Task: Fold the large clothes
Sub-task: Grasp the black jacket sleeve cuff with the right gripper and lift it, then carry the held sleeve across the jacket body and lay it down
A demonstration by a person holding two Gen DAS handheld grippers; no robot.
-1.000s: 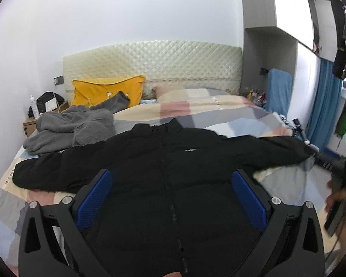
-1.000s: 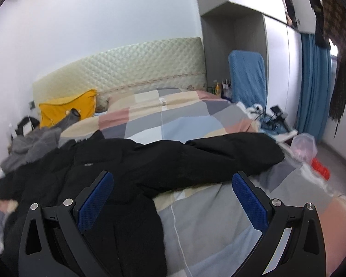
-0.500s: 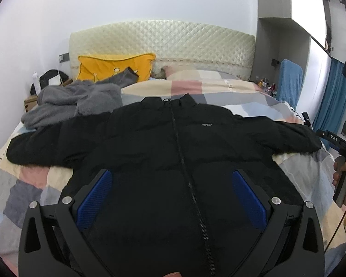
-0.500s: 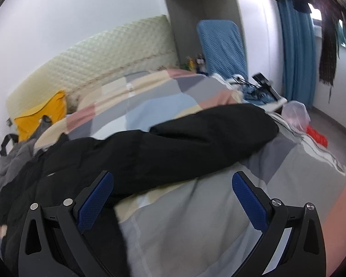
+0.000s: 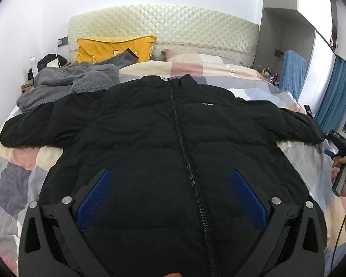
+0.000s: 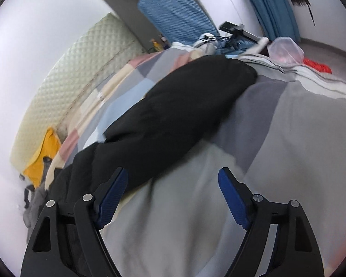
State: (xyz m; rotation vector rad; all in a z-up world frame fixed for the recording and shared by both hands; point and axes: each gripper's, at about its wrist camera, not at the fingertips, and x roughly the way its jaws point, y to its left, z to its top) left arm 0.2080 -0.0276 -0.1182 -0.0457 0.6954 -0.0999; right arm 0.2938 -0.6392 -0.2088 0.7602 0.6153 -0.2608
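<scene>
Left wrist view: the black puffer jacket point(image 5: 173, 138) lies face up and zipped on the patchwork bed cover point(image 5: 16, 173), both sleeves spread wide, and the left tongs point(image 5: 170, 196) stand spread above its lower front, pinching nothing; a grip taken here is likely to catch only the slippery top layer and drag the padded body askew. Right wrist view: the right tongs point(image 6: 173, 191) are closing beside the jacket's right sleeve point(image 6: 173, 120) with only bed cover between the pads, so they risk pinching the cover with the sleeve, or missing the sleeve.
</scene>
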